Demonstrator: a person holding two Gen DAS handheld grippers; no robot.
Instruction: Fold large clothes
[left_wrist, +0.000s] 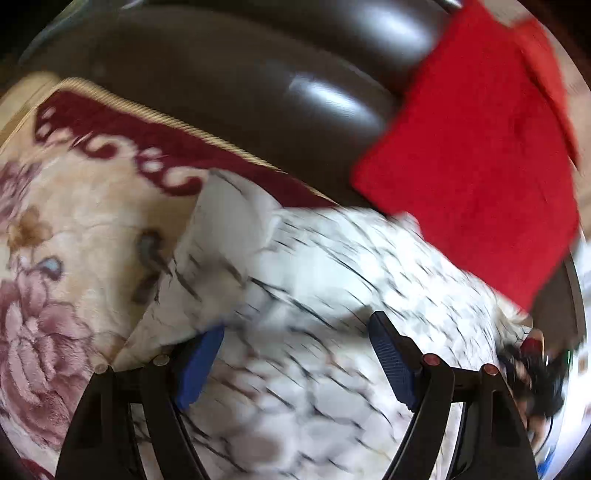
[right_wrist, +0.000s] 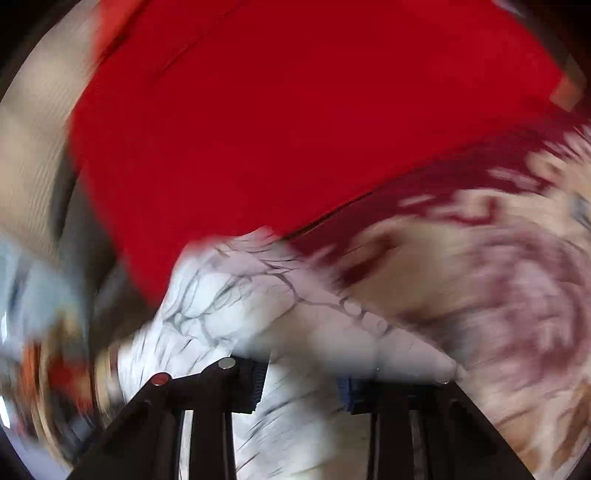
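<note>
The white garment (left_wrist: 314, 280), printed with thin dark crackle lines, lies crumpled on a floral blanket (left_wrist: 55, 229) and fills the lower middle of the left wrist view, from about 9 o'clock round to 4 o'clock. A plain white flap of it sticks up near the centre, toward 10 o'clock. In the right wrist view the same garment (right_wrist: 229, 295) bunches up from 6 o'clock toward the centre, blurred at its edges.

The left gripper (left_wrist: 295, 354) hangs over the cloth with its 2 blue-padded fingers (left_wrist: 393, 363) standing wide apart. The pads do not press on anything; the garment lies beneath and between them, loose.

The right gripper (right_wrist: 301, 384) has its 2 fingers much nearer together, with a fold of the white garment running up between the pads. Blur hides the contact, so I cannot tell whether the pads actually pinch the cloth.

Outward from the garment, a red towel (left_wrist: 480, 166) lies at 2 o'clock in the left view, its lower corner overlapping the garment's edge; in the right view this red towel (right_wrist: 295, 129) covers the whole upper half. A dark brown leather sofa (left_wrist: 258, 92) rises behind the blanket at 12 o'clock. The blanket carries a maroon scroll border and mauve flowers.
</note>
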